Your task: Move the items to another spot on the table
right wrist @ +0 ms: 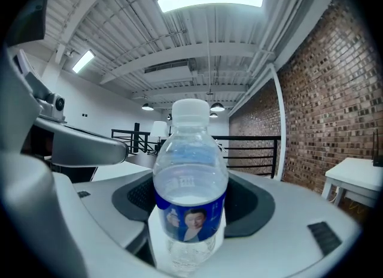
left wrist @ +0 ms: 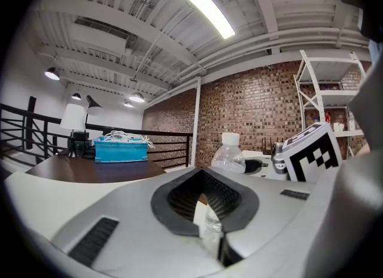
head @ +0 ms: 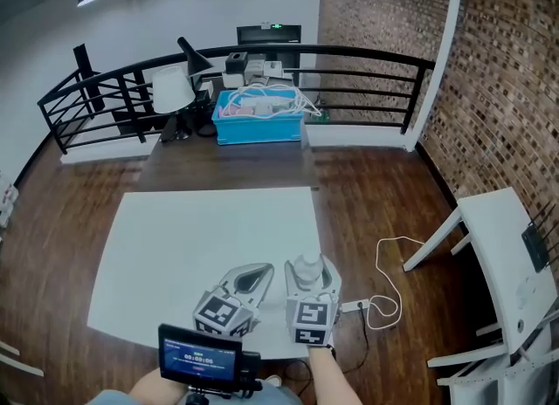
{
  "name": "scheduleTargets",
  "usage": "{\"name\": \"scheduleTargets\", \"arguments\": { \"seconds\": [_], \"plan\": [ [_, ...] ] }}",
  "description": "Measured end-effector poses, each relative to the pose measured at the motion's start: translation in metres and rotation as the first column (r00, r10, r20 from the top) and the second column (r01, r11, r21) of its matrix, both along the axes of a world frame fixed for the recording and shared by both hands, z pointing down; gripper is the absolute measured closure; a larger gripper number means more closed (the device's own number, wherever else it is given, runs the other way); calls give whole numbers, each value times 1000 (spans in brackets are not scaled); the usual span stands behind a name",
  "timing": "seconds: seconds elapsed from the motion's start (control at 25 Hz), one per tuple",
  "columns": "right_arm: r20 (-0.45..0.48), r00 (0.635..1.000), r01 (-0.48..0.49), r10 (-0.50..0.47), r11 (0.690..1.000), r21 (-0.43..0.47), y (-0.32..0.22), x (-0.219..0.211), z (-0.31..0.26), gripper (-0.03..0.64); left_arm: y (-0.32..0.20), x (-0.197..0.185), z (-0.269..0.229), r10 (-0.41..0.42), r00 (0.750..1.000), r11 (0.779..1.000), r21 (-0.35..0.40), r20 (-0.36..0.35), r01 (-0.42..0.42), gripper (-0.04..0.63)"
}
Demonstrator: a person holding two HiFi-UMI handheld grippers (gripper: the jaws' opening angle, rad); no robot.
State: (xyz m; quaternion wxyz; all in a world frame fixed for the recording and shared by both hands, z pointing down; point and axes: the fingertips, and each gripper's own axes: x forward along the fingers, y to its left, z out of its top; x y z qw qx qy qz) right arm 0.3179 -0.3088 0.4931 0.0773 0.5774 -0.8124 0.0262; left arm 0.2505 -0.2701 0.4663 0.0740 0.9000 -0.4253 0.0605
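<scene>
A white surface [head: 192,237] lies in front of the person, with wood floor [head: 52,220] around it. At the far left a black railing [head: 96,89] curves along the edge of the floor. Behind the white surface stands a darker one [head: 227,163]. It carries a white-shaded lamp [head: 172,87] and, to the right of it, a blue bin [head: 258,124] heaped with white cables.

At the near edge, a small lit screen [head: 199,358] sits just in front of the person. Above it the left gripper [head: 260,272] is low over the white surface. Its fingers [left wrist: 179,196] meet at the tips with nothing held between them; only a leaf-shaped gap shows between the dark pads.

Just beside it on the right is the right gripper [head: 310,278]. Its fingers [right wrist: 251,202] stand fairly wide, closed on a clear bottle [right wrist: 190,181] with a white cap and a blue label. The bottle is upright between the pads, at the near right part of the white surface. Whether its base touches the surface cannot be told.

Further right a white cable [head: 389,294] loops across the floor. Beyond it a white table [head: 507,255] stands against the brick wall [head: 507,72].
</scene>
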Motion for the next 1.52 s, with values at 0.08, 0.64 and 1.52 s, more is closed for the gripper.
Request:
{"name": "scheduleTargets", "arguments": {
  "seconds": [0.08,0.64,1.52],
  "plan": [
    [0,1000,1,-1,1000,14,3,-5,-9,325,1,-6,-5,-5,1000,1000,7,-5,5,583],
    [-16,1000,18,-16,995,94,25,-66,-61,325,16,-66,-27,-31,999,999,35,-24,31,583],
    [-27,975,220,-218,969,108,57,-242,-77,325,48,-235,-36,-238,969,969,43,-64,241,583]
  ]
}}
